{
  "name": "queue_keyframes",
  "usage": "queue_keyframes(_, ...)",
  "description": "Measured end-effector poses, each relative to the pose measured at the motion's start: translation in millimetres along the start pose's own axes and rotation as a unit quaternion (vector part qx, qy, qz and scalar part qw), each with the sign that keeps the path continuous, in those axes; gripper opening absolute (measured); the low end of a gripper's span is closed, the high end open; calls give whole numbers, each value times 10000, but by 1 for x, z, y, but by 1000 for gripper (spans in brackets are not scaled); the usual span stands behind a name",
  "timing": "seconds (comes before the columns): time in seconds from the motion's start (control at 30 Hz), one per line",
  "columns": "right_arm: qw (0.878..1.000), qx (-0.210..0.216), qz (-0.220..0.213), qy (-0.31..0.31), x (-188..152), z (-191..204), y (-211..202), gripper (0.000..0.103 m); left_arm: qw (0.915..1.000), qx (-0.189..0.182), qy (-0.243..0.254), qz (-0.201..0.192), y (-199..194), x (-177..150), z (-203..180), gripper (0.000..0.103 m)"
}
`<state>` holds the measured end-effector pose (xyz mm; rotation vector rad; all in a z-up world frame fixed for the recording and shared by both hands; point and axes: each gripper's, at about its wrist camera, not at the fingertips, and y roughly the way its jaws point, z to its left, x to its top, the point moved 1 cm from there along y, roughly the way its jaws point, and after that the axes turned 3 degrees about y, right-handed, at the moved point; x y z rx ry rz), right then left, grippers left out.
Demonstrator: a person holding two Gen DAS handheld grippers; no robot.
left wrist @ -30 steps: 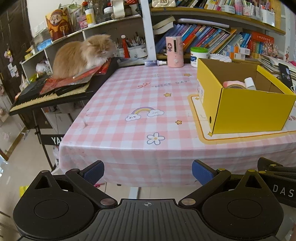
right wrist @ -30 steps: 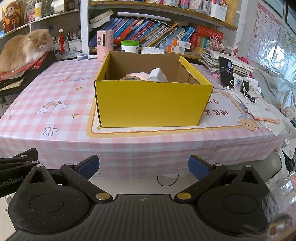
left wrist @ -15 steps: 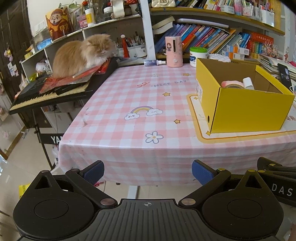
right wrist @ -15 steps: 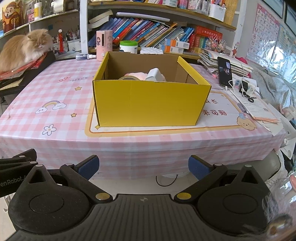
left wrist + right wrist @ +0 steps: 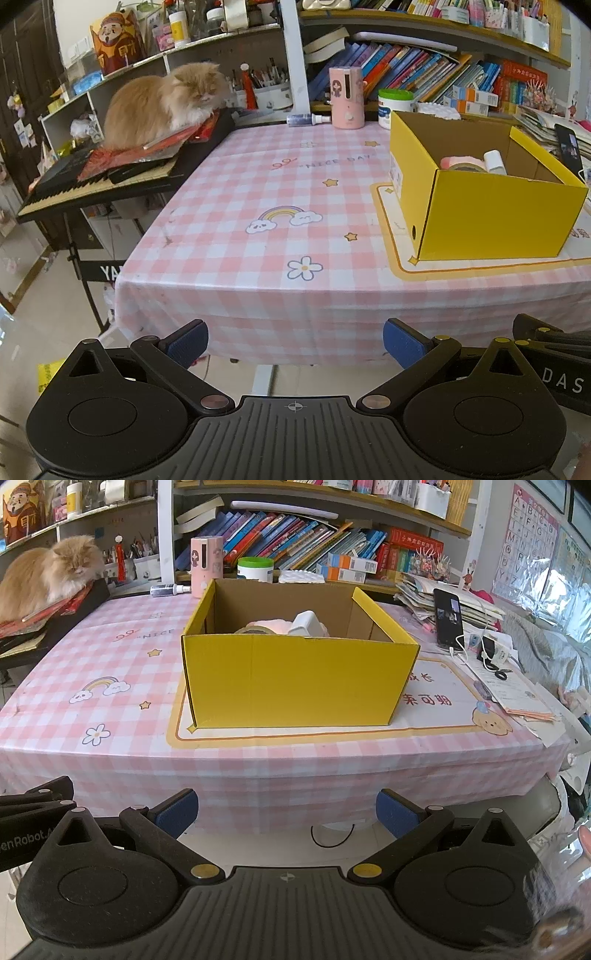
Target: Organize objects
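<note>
A yellow cardboard box [image 5: 295, 679] stands open on the pink checked tablecloth [image 5: 122, 657]; it also shows at the right of the left wrist view [image 5: 491, 218]. Inside lie a tape roll [image 5: 255, 630], something pink [image 5: 277, 624] and a white object [image 5: 306, 624]. My left gripper [image 5: 295, 341] is open and empty, held off the table's front edge. My right gripper [image 5: 286, 810] is open and empty, in front of the box and below the table edge.
An orange cat [image 5: 162, 103] sits on a keyboard [image 5: 92, 177] left of the table. A pink dispenser [image 5: 347, 98], a spray bottle [image 5: 308, 119] and a white jar [image 5: 395, 103] stand at the back. A phone [image 5: 448, 620], cables and papers lie right of the box.
Both grippers have drawn back a little from the table; the box looks slightly smaller and farther. Both stay open and empty.
</note>
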<state>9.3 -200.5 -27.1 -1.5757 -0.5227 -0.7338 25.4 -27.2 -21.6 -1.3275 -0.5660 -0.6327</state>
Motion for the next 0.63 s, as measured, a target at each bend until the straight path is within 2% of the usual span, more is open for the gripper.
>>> queue_keyframes(0.27, 10000, 20, -35, 3, 0, -1, -1, 103, 10000, 49, 35, -71, -3, 1, -1, 102)
queue_keyframes(0.63, 10000, 52, -32, -2, 2, -3, 0, 103, 9999, -67, -109, -25, 1, 2, -2, 102)
